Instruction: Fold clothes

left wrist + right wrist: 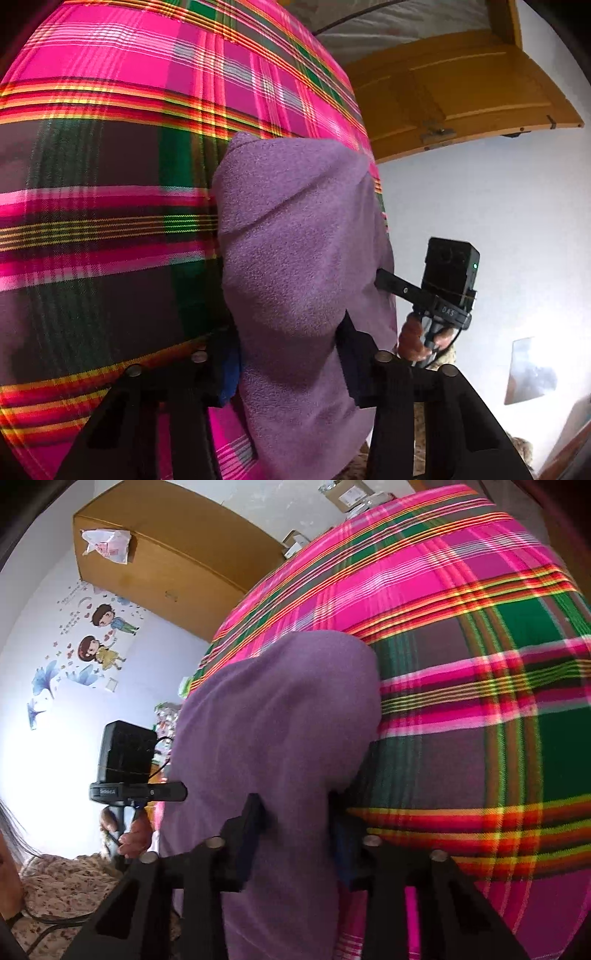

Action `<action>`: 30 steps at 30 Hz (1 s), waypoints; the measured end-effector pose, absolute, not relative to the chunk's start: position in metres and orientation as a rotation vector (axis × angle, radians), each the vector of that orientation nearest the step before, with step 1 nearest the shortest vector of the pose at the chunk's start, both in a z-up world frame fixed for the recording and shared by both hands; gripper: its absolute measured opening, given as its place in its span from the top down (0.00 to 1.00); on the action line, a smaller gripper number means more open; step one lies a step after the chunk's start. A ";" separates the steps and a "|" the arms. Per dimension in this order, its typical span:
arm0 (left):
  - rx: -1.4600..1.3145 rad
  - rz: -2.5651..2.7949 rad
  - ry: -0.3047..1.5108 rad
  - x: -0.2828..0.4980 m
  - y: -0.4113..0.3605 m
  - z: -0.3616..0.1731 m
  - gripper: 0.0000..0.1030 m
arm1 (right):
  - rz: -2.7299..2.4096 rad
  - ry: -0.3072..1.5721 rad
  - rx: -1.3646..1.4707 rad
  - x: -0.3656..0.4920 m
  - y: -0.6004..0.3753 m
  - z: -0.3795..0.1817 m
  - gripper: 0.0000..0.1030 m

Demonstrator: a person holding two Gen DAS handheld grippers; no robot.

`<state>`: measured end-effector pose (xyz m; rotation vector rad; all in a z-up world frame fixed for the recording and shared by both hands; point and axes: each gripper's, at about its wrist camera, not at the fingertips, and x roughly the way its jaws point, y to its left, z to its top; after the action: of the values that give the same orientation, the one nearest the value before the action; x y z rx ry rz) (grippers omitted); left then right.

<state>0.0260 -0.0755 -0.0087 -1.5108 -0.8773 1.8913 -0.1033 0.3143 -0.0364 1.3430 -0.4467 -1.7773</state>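
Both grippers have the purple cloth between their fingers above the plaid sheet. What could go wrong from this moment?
1. The purple cloth bunches thickly in the left gripper and the right gripper; the grip may catch uneven layers, so the fold could come out crooked.
2. The cloth hides the plaid sheet beneath, so a pad might also pinch it.
3. The grippers sit close; they could collide.

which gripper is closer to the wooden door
Left. In its view the wooden door stands open just beyond the bed's edge, past the left gripper clamping the purple cloth. The right gripper clamps the same cloth; its view shows no door.
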 end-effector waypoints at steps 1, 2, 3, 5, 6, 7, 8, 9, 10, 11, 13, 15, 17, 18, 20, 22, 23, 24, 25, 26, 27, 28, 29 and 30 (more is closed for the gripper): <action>-1.509 1.901 -0.872 0.026 -0.074 -0.008 0.57 | -1.793 -0.430 1.336 -0.101 0.313 -0.035 0.72; -1.508 1.911 -0.865 0.026 -0.073 -0.008 0.59 | -1.810 -0.412 1.330 -0.099 0.312 -0.034 0.72; -1.507 1.921 -0.859 0.026 -0.072 -0.007 0.59 | -1.823 -0.397 1.327 -0.098 0.311 -0.033 0.73; -1.503 1.924 -0.856 0.025 -0.071 -0.007 0.59 | -1.849 -0.359 1.318 -0.096 0.309 -0.030 0.74; -1.501 1.925 -0.858 0.025 -0.070 -0.007 0.59 | -1.853 -0.357 1.317 -0.096 0.308 -0.030 0.74; -1.500 1.928 -0.856 0.025 -0.070 -0.007 0.59 | -1.856 -0.357 1.316 -0.096 0.308 -0.030 0.74; -1.498 1.930 -0.855 0.025 -0.069 -0.007 0.59 | -1.858 -0.363 1.317 -0.095 0.309 -0.030 0.74; -1.496 1.933 -0.854 0.025 -0.069 -0.008 0.59 | -1.859 -0.369 1.319 -0.095 0.309 -0.031 0.74; -1.492 1.938 -0.845 0.025 -0.067 -0.007 0.59 | -1.866 -0.367 1.320 -0.096 0.308 -0.030 0.74; -1.488 1.943 -0.836 0.025 -0.066 -0.007 0.59 | -1.879 -0.356 1.316 -0.095 0.307 -0.029 0.74; -1.484 1.955 -0.829 0.025 -0.065 -0.006 0.59 | -1.909 -0.332 1.304 -0.091 0.304 -0.026 0.75; -1.479 1.969 -0.816 0.025 -0.062 -0.004 0.59 | -1.938 -0.312 1.284 -0.085 0.301 -0.023 0.76; -1.474 1.977 -0.807 0.024 -0.061 -0.002 0.59 | -1.944 -0.333 1.271 -0.083 0.304 -0.022 0.77; -1.471 1.976 -0.807 0.023 -0.061 -0.002 0.59 | -1.946 -0.344 1.264 -0.082 0.305 -0.022 0.78; -1.469 1.967 -0.813 0.021 -0.061 -0.002 0.59 | -1.955 -0.369 1.257 -0.079 0.306 -0.019 0.78; -1.462 1.958 -0.820 0.018 -0.062 -0.001 0.61 | -1.964 -0.394 1.250 -0.076 0.307 -0.017 0.78; -1.455 1.955 -0.822 0.016 -0.063 0.000 0.61 | -1.966 -0.401 1.244 -0.074 0.306 -0.015 0.78; -1.445 1.963 -0.816 0.015 -0.064 0.003 0.61 | -1.965 -0.405 1.239 -0.072 0.302 -0.012 0.78; -1.434 1.971 -0.809 0.015 -0.066 0.006 0.61 | -1.964 -0.408 1.235 -0.071 0.299 -0.010 0.78; -1.424 1.980 -0.803 0.014 -0.067 0.008 0.61 | -1.962 -0.411 1.230 -0.070 0.296 -0.008 0.78; -1.420 1.985 -0.806 0.013 -0.071 0.010 0.61 | -1.961 -0.415 1.226 -0.069 0.293 -0.005 0.78; -1.417 1.991 -0.809 0.012 -0.074 0.011 0.61 | -1.959 -0.418 1.221 -0.067 0.289 -0.003 0.78; -1.414 1.996 -0.813 0.012 -0.077 0.012 0.61 | -1.955 -0.424 1.214 -0.068 0.285 -0.001 0.78; -1.407 2.005 -0.811 0.011 -0.081 0.014 0.61 | -1.951 -0.430 1.208 -0.068 0.280 0.000 0.78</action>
<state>0.0106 -0.0811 0.0137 -1.4069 -0.8109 2.0052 -0.0685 0.2802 0.0001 1.2077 -0.4301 -1.9505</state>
